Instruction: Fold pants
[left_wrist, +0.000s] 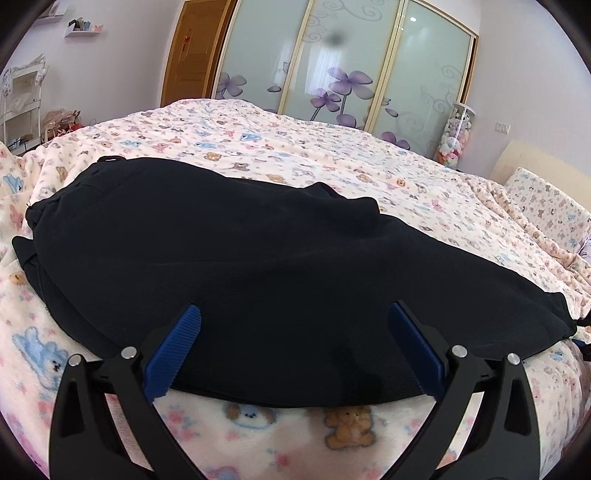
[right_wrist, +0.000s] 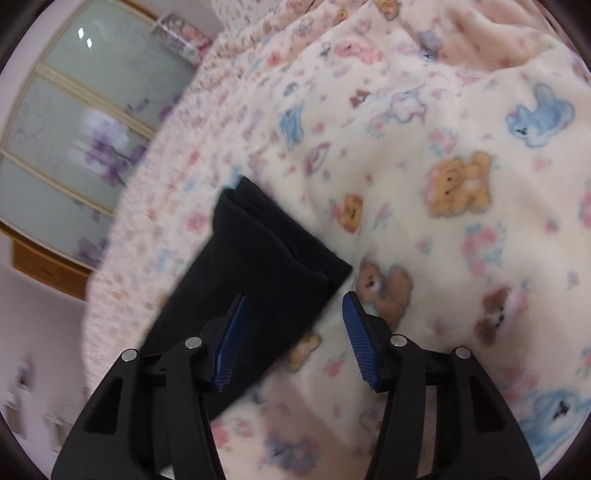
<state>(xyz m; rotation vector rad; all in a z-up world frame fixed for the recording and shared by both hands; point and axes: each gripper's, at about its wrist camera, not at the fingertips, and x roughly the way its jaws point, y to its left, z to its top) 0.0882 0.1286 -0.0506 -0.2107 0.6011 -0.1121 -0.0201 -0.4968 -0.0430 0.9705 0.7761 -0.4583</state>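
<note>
Black pants lie flat across a bed with a teddy-bear blanket, waist end at the left and leg ends at the right. My left gripper is open, its blue pads straddling the near edge of the pants at mid length, holding nothing. In the blurred right wrist view, the pants' leg end lies on the blanket. My right gripper is open just above the cuff corner, holding nothing.
A wardrobe with frosted sliding doors and purple flowers stands behind the bed. A wooden door is to its left. White shelves stand at the far left. A tube of plush toys and a pillow are at the right.
</note>
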